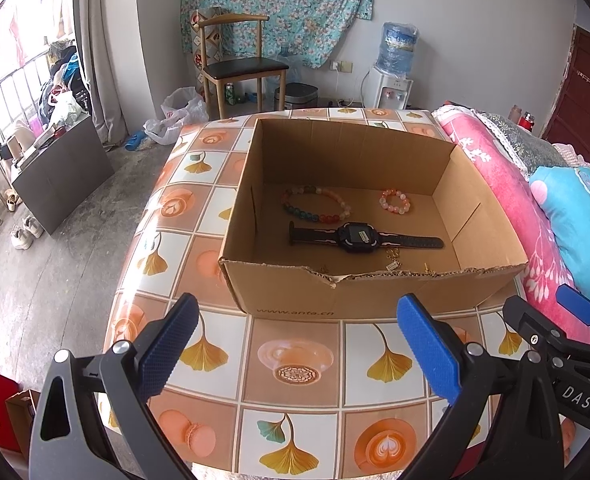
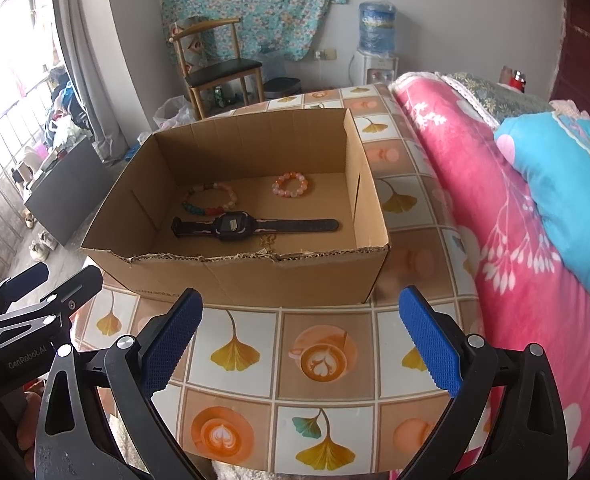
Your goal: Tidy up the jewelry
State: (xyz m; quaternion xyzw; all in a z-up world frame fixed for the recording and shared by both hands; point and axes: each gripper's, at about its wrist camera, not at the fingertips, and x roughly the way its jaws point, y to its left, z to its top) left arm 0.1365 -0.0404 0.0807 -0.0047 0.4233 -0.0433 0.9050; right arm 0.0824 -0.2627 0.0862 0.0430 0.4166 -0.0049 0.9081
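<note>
Presently, from the left wrist view, we find the left gripper (image 1: 297, 344) held wide open and empty above the patterned table (image 1: 295, 364), short of the cardboard box (image 1: 347, 296). Inside the box lie a multicoloured bead bracelet (image 1: 316, 204), a smaller pink bead bracelet (image 1: 394, 200) near the far wall, and a black watch (image 1: 365, 237) stretched flat across the floor; a thin gold chain (image 1: 393, 263) sits just behind the torn front wall and is partly hidden by it. We judge the chain the chief risk: it is fine, lies against the wall, and broad pads may slide over it or snag it on the ragged edge. From the right wrist view, the right gripper (image 2: 301, 346) is likewise spread fully and holds nothing, also short of the box, with the other tool visible at its left. The pink blanket (image 2: 495, 220) crowds the table edge on the right. We note the box is light and unrestrained; a finger catching its wall could push it along the glossy cloth. The watch strap touches the large bracelet in this view, so lifting one may drag the other.
</note>
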